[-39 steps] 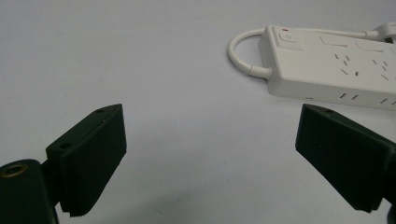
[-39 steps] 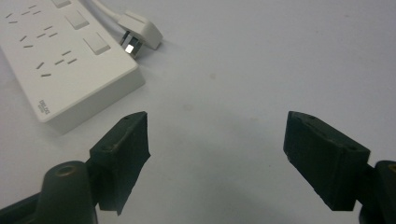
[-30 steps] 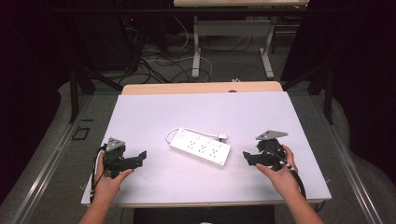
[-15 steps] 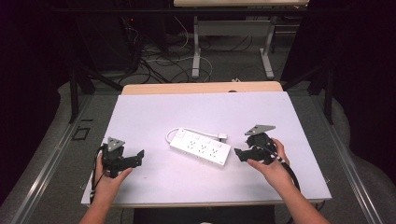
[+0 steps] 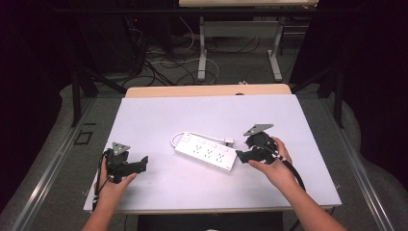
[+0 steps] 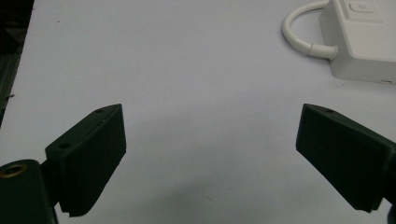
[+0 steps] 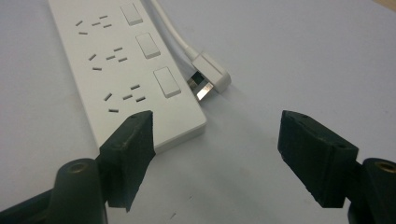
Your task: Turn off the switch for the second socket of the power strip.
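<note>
Right gripper [image 5: 246, 155] moving leftward across the white table [image 5: 298, 120], closing in on the right end of the white power strip [image 5: 207, 152] from well off to its right a second ago. Now sitting just beside that end, jaws spread wide, one jaw overlapping the strip's corner in the right gripper view, near the plug [image 7: 211, 76]. Right hand [image 5: 269, 163] and forearm following along.
</note>
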The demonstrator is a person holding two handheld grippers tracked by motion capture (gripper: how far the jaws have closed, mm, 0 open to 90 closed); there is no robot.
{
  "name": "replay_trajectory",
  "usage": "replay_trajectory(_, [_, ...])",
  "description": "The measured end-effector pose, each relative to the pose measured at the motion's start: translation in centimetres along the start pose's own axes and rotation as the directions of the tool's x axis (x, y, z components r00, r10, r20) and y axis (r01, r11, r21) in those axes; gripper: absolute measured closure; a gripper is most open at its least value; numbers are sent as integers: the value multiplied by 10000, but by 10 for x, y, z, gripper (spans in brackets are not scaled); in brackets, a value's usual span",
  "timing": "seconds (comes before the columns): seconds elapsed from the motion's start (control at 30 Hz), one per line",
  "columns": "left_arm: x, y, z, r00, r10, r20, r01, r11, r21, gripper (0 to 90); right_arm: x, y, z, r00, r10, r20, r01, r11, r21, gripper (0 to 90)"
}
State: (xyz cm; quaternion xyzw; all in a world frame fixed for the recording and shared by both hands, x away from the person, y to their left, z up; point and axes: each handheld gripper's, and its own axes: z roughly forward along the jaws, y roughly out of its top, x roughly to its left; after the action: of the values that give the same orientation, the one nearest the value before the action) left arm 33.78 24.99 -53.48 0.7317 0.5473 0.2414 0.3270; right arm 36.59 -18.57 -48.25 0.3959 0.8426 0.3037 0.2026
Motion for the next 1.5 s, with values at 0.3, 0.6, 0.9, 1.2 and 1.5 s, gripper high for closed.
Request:
replay_trajectory(0.3, [-2,-1,4,9996,275,29,-276,9994,220,59,2,15,12,9999,-146,-78,148,9996,237,281])
replay_trajectory(0.6, [-3,-1,5,9991,421,23,-422,9985,346,56,4,34,24,9996,-180,-201,193,9973,712,294])
replay_trajectory(0.9, [-2,-1,6,9991,411,65,-413,9985,359,56,6,54,32,9990,-46,-443,101,9923,1235,300])
replay_trajectory(1.2, [-2,-1,6,9994,349,75,-351,9989,309,56,5,69,40,9985,-131,-525,203,9902,1380,365])
replay_trajectory(1.5, [-2,-1,6,9994,334,121,-338,9989,310,57,5,77,49,9972,-262,-706,364,9884,1475,472])
